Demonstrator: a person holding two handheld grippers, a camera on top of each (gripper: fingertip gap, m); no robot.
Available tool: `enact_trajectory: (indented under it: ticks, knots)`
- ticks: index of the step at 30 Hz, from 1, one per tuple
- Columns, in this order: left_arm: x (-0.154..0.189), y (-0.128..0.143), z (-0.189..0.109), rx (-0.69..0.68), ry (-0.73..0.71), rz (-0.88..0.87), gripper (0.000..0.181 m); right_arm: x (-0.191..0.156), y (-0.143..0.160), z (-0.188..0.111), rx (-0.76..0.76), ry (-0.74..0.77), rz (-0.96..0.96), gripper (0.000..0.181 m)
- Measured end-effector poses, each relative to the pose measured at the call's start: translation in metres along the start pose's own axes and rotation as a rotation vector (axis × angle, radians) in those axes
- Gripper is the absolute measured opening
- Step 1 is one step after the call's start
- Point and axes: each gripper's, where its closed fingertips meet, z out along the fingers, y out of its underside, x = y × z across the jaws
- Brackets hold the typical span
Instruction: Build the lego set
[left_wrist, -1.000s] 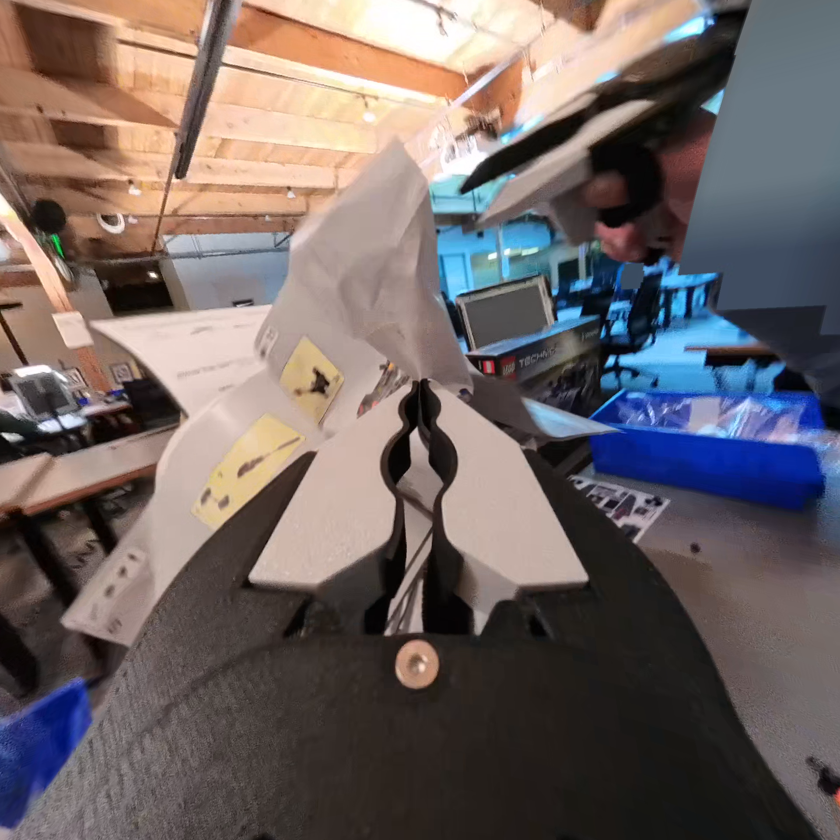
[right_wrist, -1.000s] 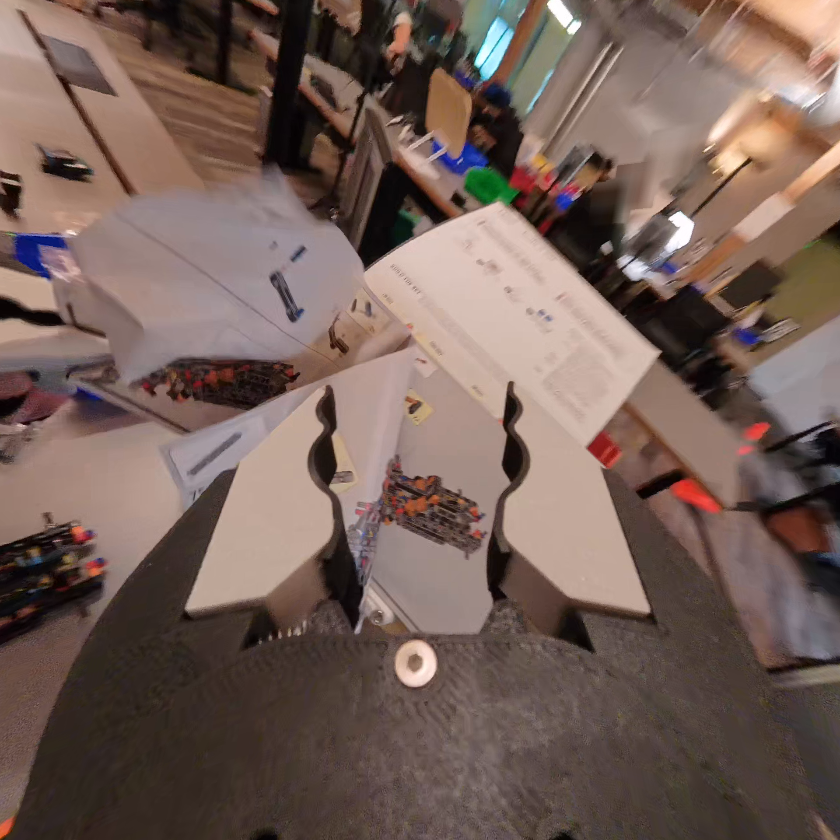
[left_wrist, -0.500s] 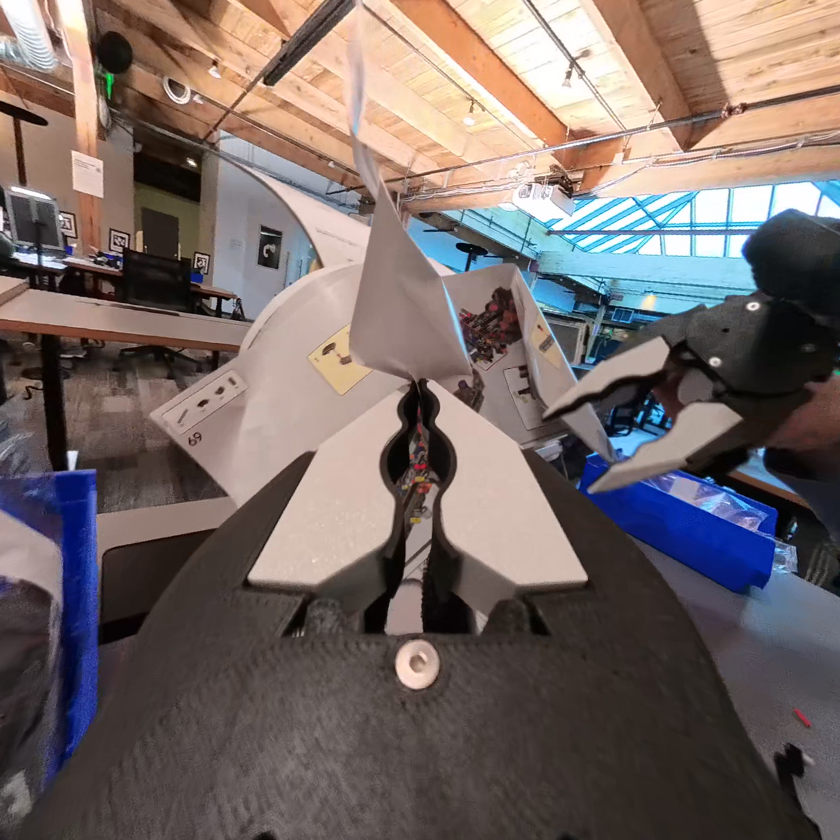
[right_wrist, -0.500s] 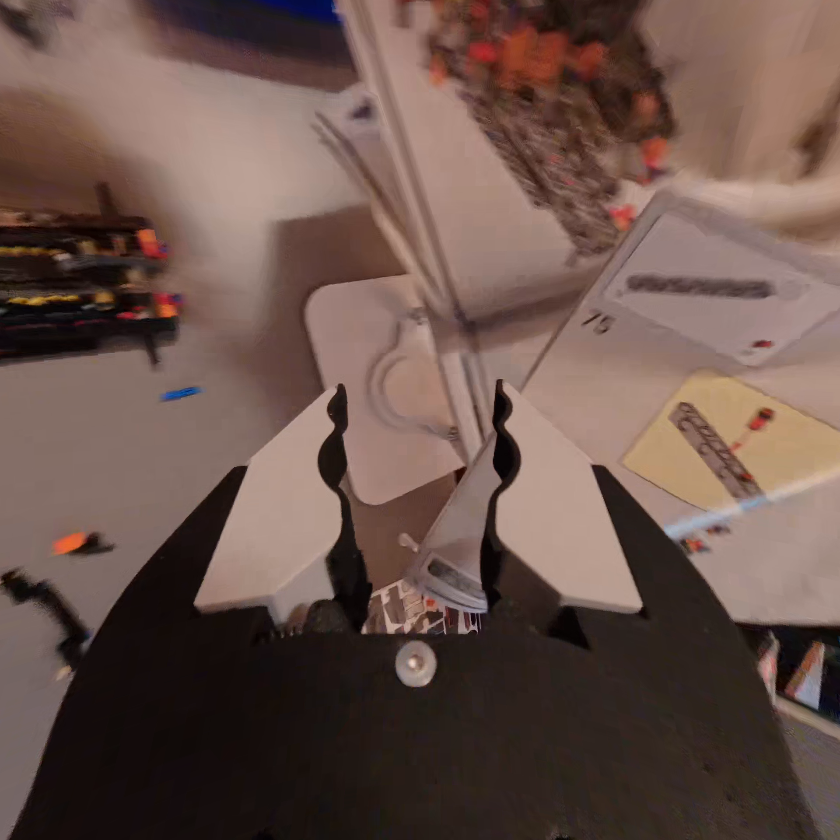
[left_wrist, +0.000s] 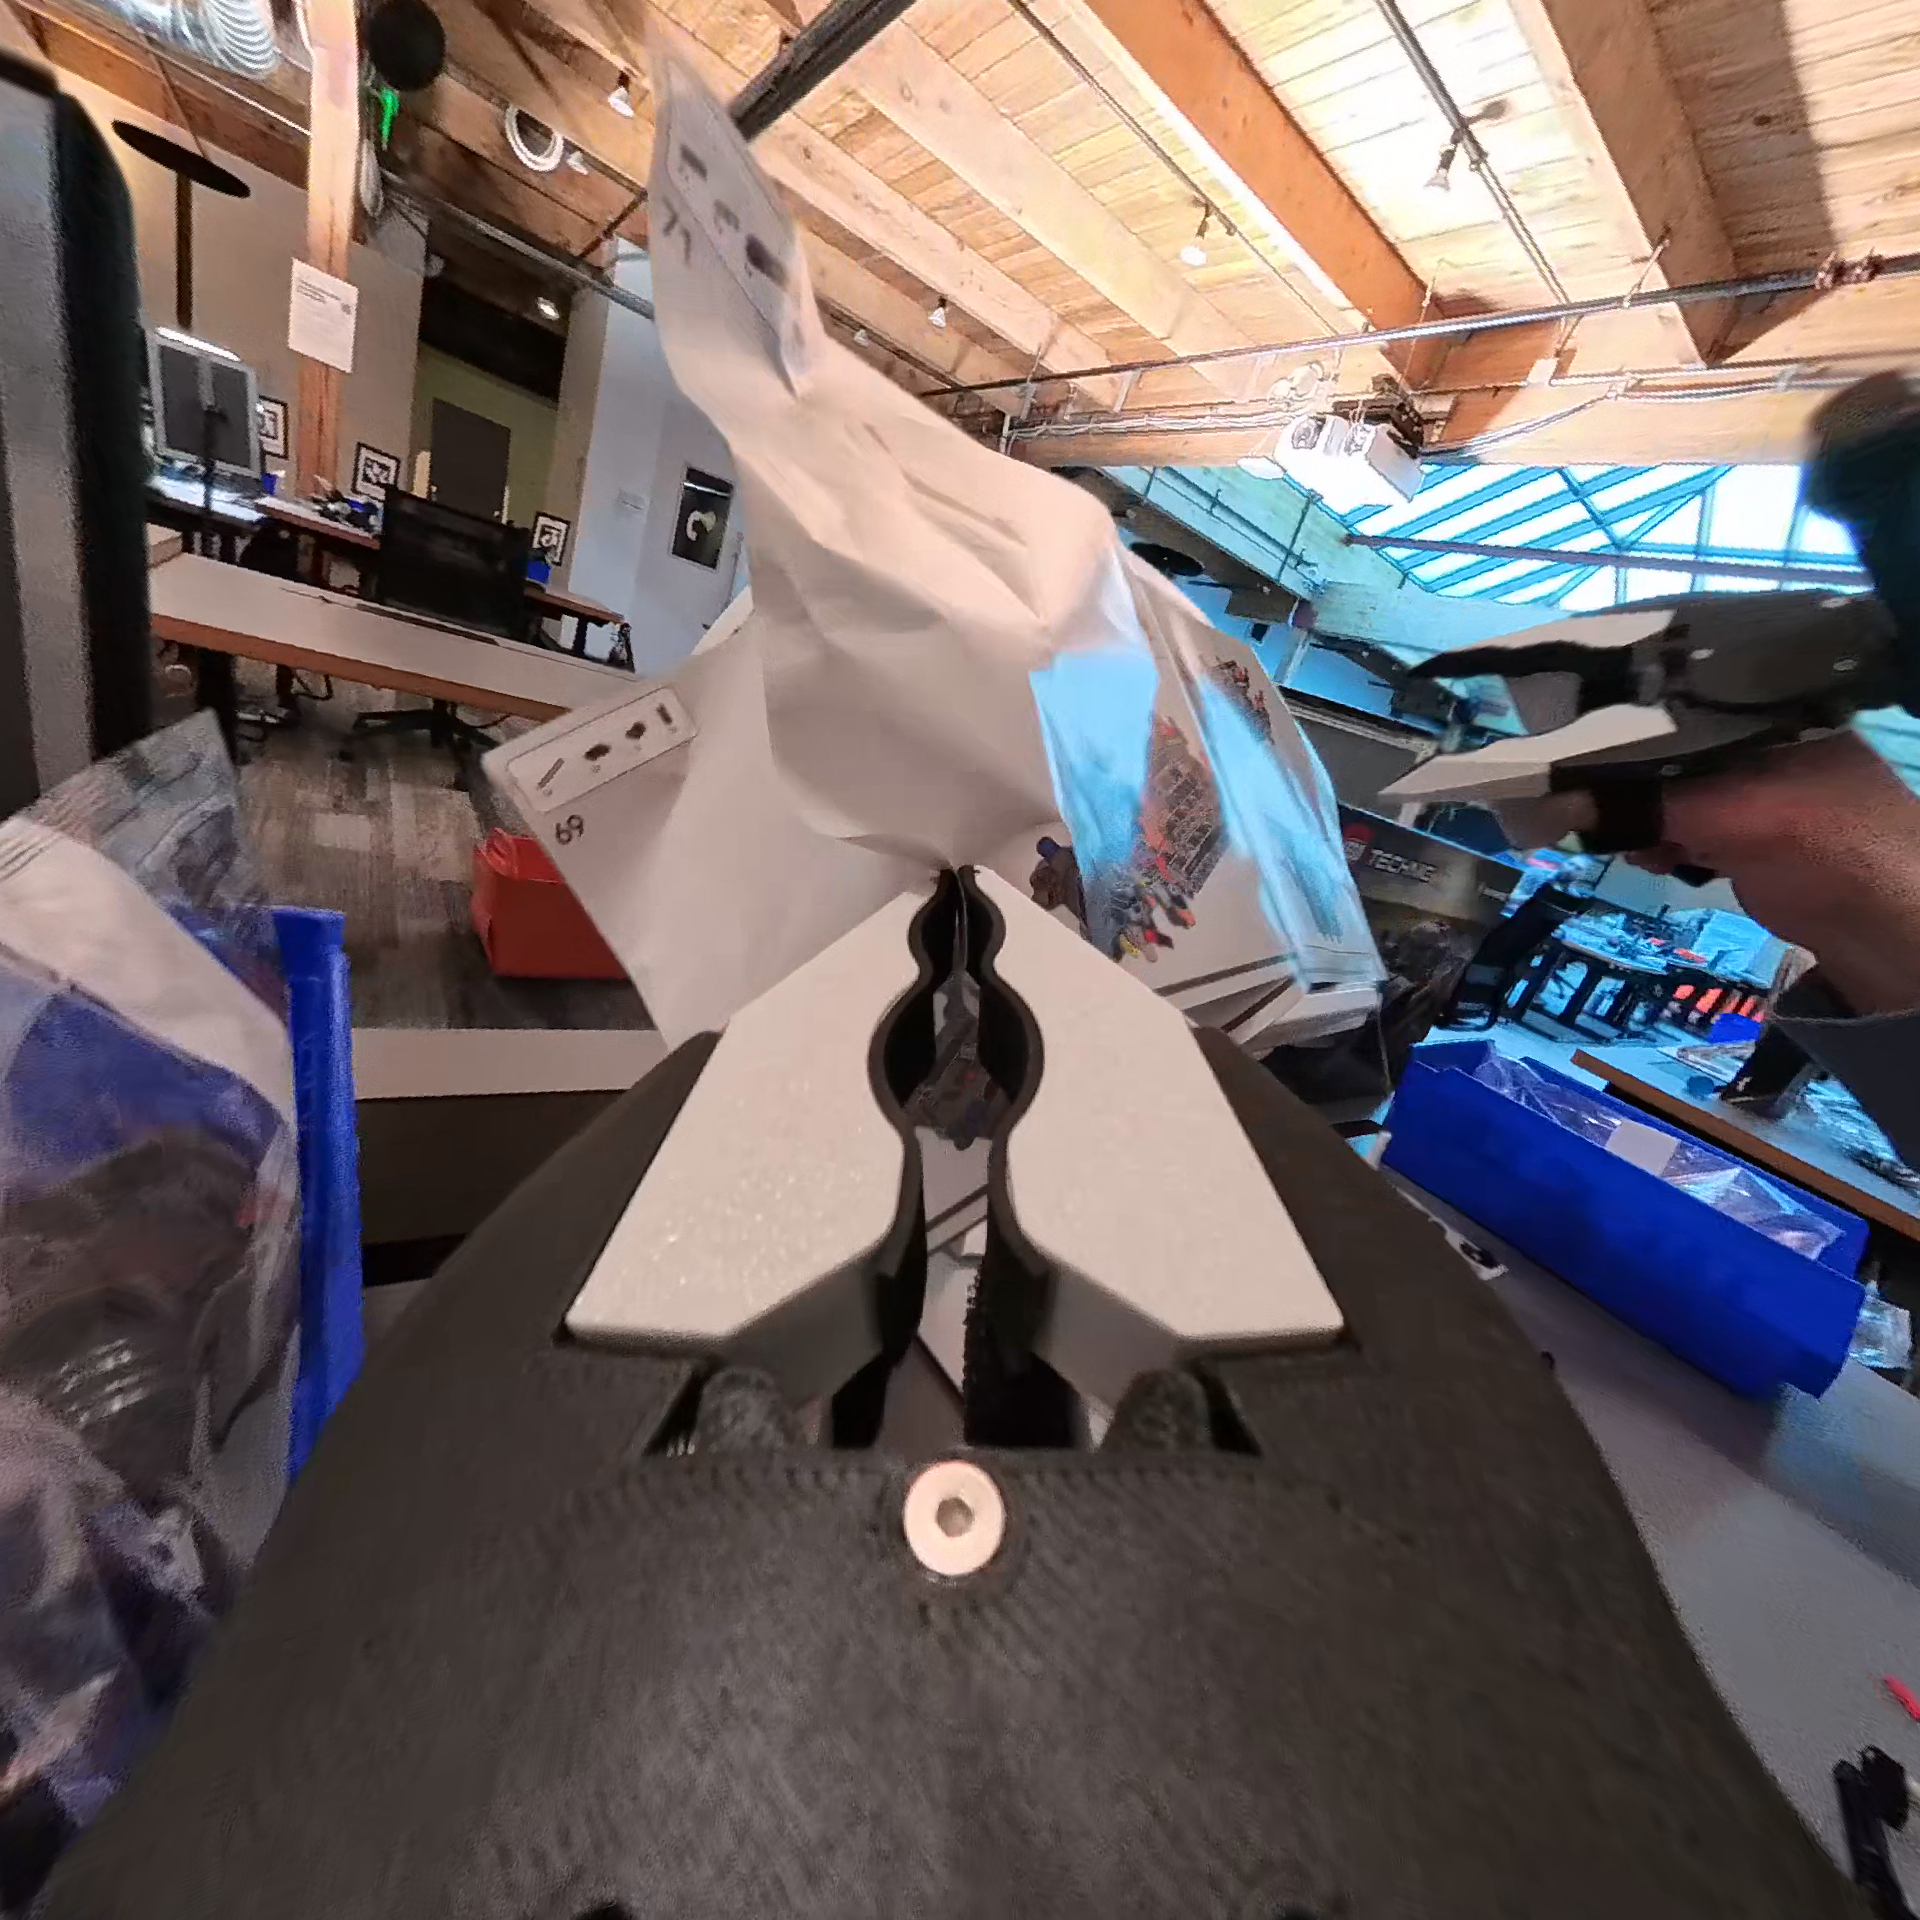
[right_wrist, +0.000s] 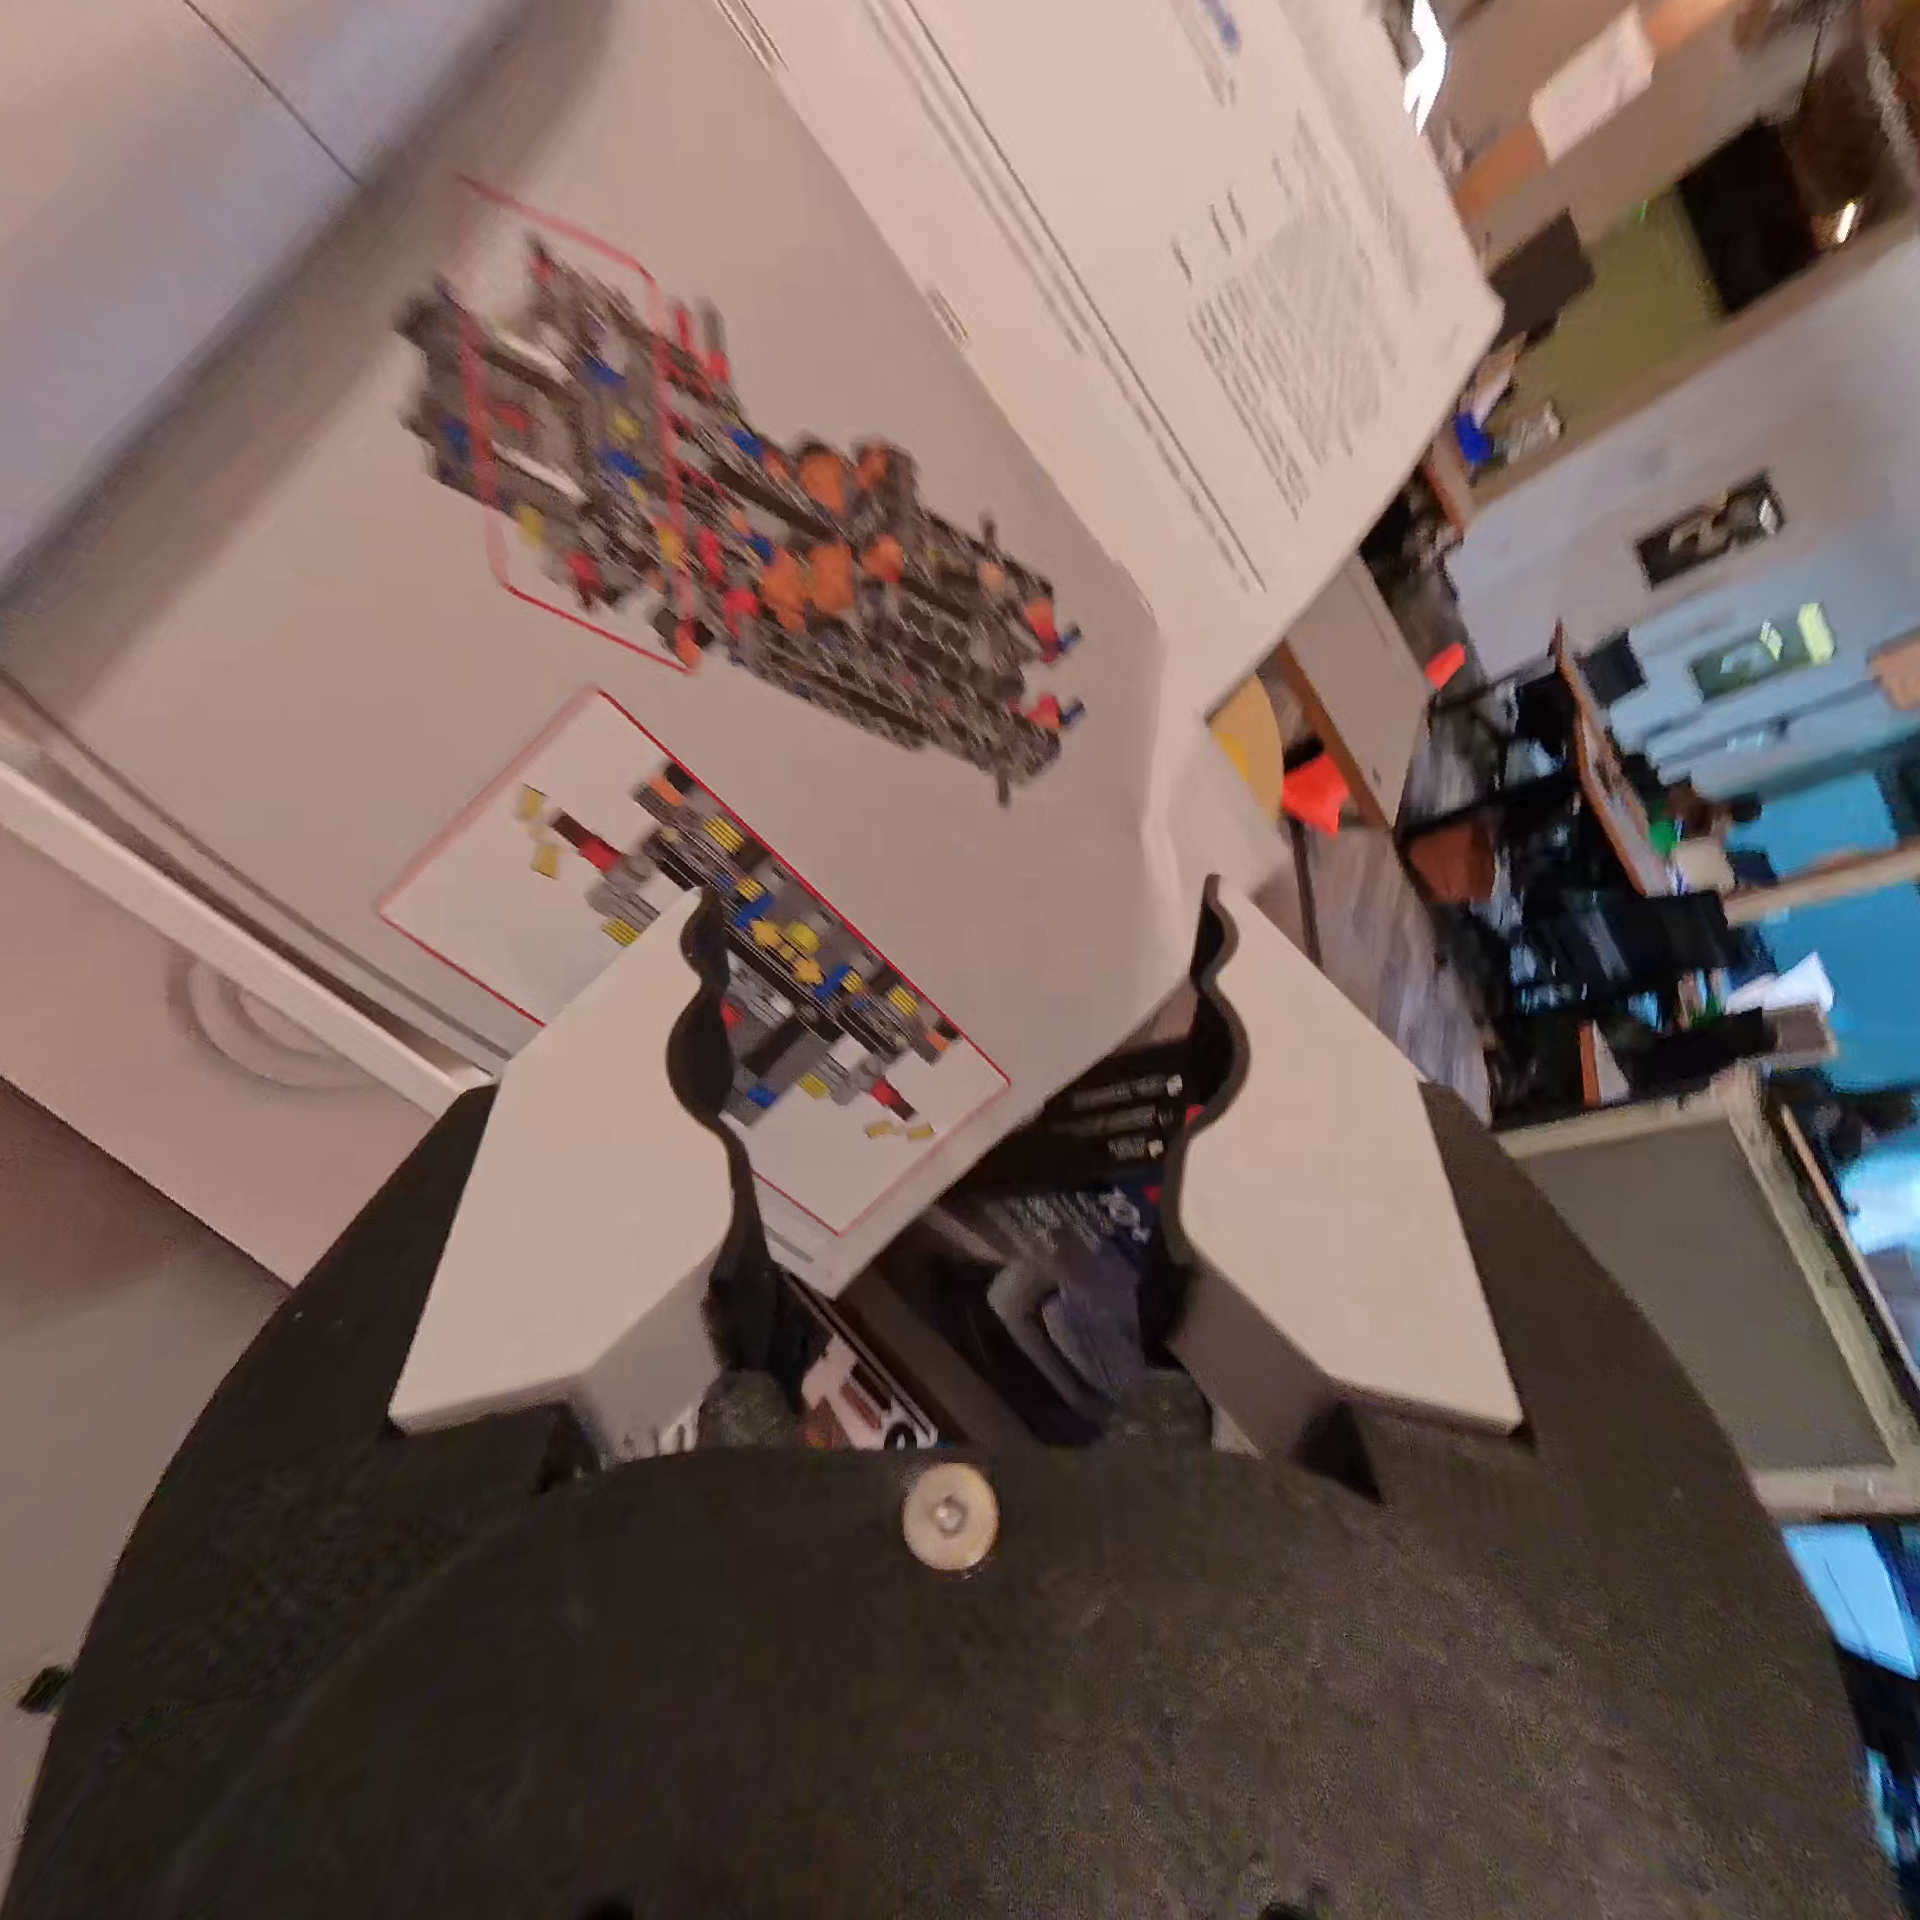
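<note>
My left gripper (left_wrist: 958, 883) is shut on the pages of the white instruction booklet (left_wrist: 894, 665) and holds it up in the air, its pages bent and fanned above the fingers. My right gripper (right_wrist: 951, 914) is open and empty, close in front of a booklet page (right_wrist: 727, 540) with coloured build pictures. The right gripper also shows in the left wrist view (left_wrist: 1475, 717), open, to the right of the booklet, held by a hand (left_wrist: 1808, 831). No loose bricks show clearly.
A blue bin (left_wrist: 1621, 1205) with clear bags stands on the grey table (left_wrist: 1704, 1538) at the right. Another blue bin (left_wrist: 312, 1143) with a plastic bag (left_wrist: 114, 1195) is close at the left. A dark set box (left_wrist: 1444, 873) lies behind the booklet. Across from one pair of fingers to the other is roughly 35 cm.
My left gripper has kept its hold on the booklet and lifted it, and the pages have fanned out. My right gripper has swung from the table up to the booklet page, open throughout.
</note>
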Motion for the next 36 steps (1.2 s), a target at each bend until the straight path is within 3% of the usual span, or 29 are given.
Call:
enact_trajectory:
  ticks: [2, 6, 10, 12, 15, 19, 27, 30, 36]
  knots:
    - [-0.005, 0.004, -0.001, -0.002, -0.016, -0.002, 0.0, -0.021, -0.019, -0.007, 0.084, -0.049, -0.057, 0.073]
    - [-0.015, 0.007, -0.004, 0.0, -0.042, -0.006, 0.0, -0.112, -0.067, -0.024, 0.263, -0.309, -0.194, 0.041]
    - [-0.023, 0.01, -0.007, -0.005, -0.062, -0.026, 0.0, -0.18, -0.105, -0.013, 0.312, -0.356, -0.313, 0.013]
    - [-0.028, 0.013, -0.007, -0.027, -0.082, -0.02, 0.0, -0.181, -0.104, 0.015, 0.21, -0.303, -0.294, 0.009]
    - [-0.039, 0.018, -0.006, -0.047, -0.078, -0.069, 0.0, -0.186, -0.106, 0.026, 0.16, -0.437, -0.139, 0.004]
    - [-0.047, 0.027, -0.004, -0.062, -0.058, -0.136, 0.0, -0.169, -0.114, 0.009, 0.206, -0.502, -0.023, 0.0]
    - [-0.044, 0.022, -0.005, -0.032, -0.052, -0.101, 0.0, -0.144, -0.087, -0.029, 0.203, -0.5, 0.026, 0.012]
    - [-0.043, 0.022, -0.005, -0.032, -0.066, -0.064, 0.0, -0.141, -0.085, -0.056, 0.29, -0.476, 0.001, 0.002]
    - [-0.042, 0.022, -0.006, -0.035, -0.078, -0.027, 0.0, -0.13, -0.064, -0.103, 0.312, -0.448, 0.043, 0.008]
